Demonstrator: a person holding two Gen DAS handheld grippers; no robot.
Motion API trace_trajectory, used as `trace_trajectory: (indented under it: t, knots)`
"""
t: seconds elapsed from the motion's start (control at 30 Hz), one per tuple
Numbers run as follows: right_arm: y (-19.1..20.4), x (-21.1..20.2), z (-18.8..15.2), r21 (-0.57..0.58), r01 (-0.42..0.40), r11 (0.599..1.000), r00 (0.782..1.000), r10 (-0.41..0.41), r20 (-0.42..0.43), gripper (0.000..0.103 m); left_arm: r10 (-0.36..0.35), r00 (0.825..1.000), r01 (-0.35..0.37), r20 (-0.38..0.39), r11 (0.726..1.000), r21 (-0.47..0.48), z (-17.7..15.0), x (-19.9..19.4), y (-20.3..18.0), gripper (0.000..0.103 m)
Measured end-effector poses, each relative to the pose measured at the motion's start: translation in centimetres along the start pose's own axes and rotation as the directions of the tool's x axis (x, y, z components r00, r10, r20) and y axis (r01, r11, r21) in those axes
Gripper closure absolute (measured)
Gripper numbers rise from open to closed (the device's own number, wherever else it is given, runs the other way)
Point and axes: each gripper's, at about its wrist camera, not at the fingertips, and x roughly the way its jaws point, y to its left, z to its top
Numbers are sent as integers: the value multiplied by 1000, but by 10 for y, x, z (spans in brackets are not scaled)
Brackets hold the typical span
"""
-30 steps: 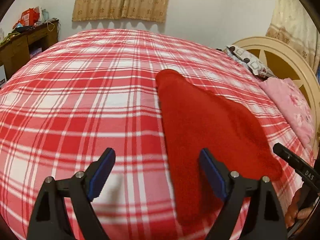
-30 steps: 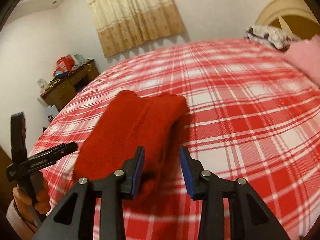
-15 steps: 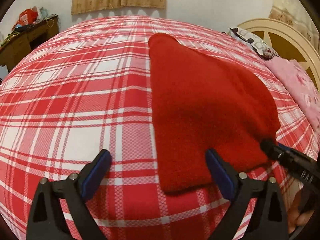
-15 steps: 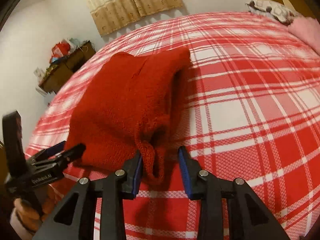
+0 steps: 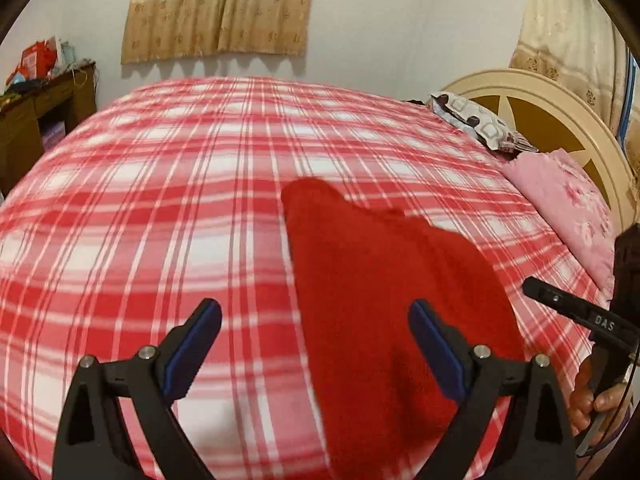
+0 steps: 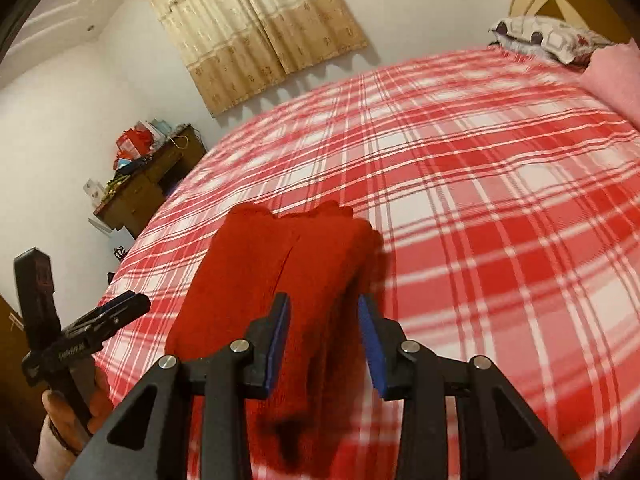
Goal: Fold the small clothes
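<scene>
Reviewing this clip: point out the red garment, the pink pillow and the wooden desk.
Red garment (image 5: pixel 380 280), left wrist view, middle of its knit surface.
Pink pillow (image 5: pixel 568 208), left wrist view, its flowered top.
Wooden desk (image 6: pixel 156 184), right wrist view, its drawer front.

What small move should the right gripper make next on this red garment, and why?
Probably lower the right gripper and close on the near edge of the red garment: its jaws stand apart astride the fabric, apparently gripping nothing yet.
</scene>
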Motion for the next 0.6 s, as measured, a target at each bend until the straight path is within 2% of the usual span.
trace_trajectory:
  t: [0.13,0.23,0.27,0.3,0.37,0.43,0.5,0.57,0.6]
  knots:
    - [-1,44,19,2,52,999,997,-52,-61,66,-15,999,14,-29,999,-31,13,32,-3,6]
    - [2,70,22,-23,25,999,996,-27,-85,68,-18,998,15,-59,998,-54,11,49,-5,6]
    - [6,75,23,-42,26,999,996,-30,-79,85,-18,997,13,-77,997,-70,7,56,-6,6]
    - [11,78,25,-63,12,998,997,-16,-70,95,-8,996,0,-94,997,-81,3,62,-6,6]
    - [26,79,31,-117,-38,992,998,33,-51,95,48,992,-62,-117,991,-115,-7,68,-3,6]
    - [41,77,37,-165,-107,981,994,102,-38,95,53,994,-72,-99,978,-198,-17,66,7,0]
    - [43,81,46,-185,-93,978,996,92,-15,95,52,995,-77,-88,949,-305,-29,64,19,0]
    - [29,94,52,-176,-51,983,999,49,-17,95,78,994,-97,-75,945,-311,-32,63,19,0]
    - [16,107,51,-149,-40,988,998,32,-56,95,104,991,-123,-80,950,-288,-31,64,14,0]
